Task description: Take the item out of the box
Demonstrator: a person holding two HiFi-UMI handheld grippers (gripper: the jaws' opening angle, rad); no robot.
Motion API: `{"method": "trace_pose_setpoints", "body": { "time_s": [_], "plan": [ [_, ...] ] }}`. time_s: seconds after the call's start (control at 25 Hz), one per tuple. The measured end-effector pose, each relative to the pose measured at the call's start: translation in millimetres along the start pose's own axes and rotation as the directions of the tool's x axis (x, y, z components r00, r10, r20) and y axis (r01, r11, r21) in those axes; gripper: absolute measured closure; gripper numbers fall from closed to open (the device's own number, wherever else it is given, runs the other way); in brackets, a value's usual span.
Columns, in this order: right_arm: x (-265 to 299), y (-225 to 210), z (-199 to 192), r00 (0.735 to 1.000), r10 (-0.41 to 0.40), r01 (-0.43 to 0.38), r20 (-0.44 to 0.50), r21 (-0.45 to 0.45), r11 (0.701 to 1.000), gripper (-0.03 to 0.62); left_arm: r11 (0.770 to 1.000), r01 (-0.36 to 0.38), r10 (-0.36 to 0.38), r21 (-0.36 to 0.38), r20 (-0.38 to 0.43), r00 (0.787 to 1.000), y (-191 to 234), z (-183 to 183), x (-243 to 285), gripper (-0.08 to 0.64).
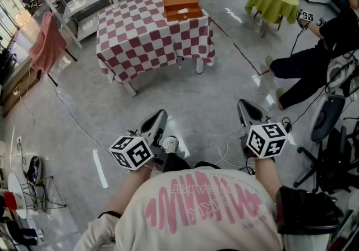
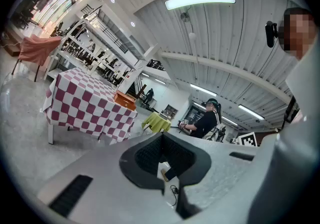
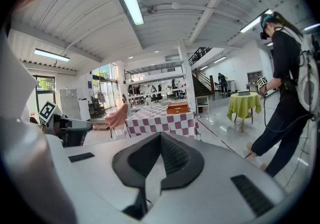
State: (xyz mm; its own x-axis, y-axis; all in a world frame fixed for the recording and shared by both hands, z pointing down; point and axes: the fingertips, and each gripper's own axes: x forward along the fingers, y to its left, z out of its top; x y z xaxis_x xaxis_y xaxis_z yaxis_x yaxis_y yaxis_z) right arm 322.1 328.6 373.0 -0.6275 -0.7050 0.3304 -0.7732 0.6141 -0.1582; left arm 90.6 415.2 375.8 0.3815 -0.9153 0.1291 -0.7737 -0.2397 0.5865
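Box: orange, on checked table, well apart from both grippers. Item: small, pale, inside box. Left gripper, right gripper: jaws together, empty. Advisable: approach table squarely, part jaws before reaching in.
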Motion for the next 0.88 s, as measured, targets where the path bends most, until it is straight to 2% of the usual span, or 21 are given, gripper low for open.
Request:
{"method": "trace_pose_setpoints", "body": {
  "time_s": [0.28,0.56,0.88],
  "plan": [
    [27.2,-10.6,4.4,1.000,0.015,-0.016,0.011,0.135,0.991,0.588,1.000,-0.002,0.002,0.000,-0.007,1.000,23.3,7.4,21.9,0.552],
    [69.5,-18.8,24.4,1.000,-0.021,0.020,0.010,0.096,0.995,0.588,0.999,0.023,-0.023,0.025,0.001,1.000,52.1,43.3,58.2,0.552],
    [133.2,-12.9,75.6,0.996,-0.049,0.042,0.071,0.093,0.995,0.588,0.995,0.077,-0.078,0.068,0.006,0.997,91.7,113.9,100.4,0.552]
  ]
}}
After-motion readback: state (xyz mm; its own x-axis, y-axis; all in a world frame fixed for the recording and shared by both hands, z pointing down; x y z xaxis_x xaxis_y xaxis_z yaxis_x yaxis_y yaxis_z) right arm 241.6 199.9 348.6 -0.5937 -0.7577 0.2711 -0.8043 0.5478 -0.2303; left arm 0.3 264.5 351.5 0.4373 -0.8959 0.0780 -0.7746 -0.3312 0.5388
